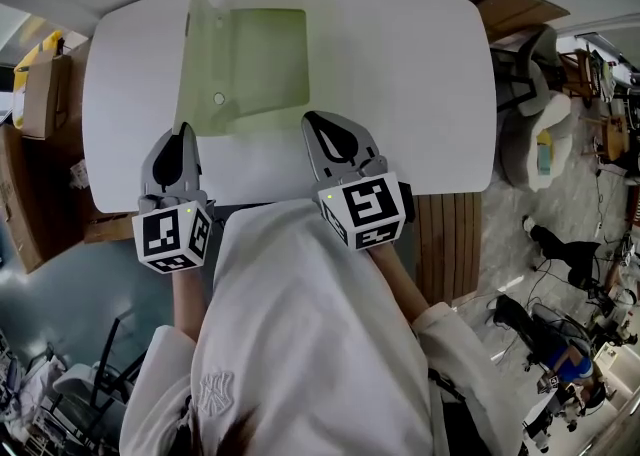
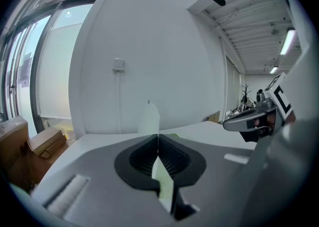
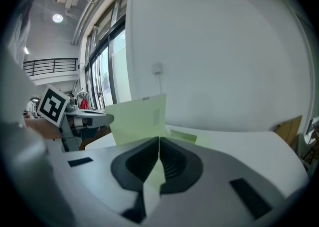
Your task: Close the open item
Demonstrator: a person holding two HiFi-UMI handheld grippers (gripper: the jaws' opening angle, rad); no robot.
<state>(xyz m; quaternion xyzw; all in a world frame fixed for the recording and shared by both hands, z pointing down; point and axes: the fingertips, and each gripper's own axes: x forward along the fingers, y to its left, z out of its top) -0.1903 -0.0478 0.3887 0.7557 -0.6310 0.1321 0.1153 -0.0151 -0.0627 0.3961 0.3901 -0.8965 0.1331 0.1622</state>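
We had one white table (image 1: 420, 74), rounded corners, plain top. Only item we saw lying on it: a pale green folder (image 1: 260, 59), left of centre, one panel flat on the surface, left cover standing up off it.

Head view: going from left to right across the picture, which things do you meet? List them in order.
cardboard box → left gripper → folder → right gripper → chair
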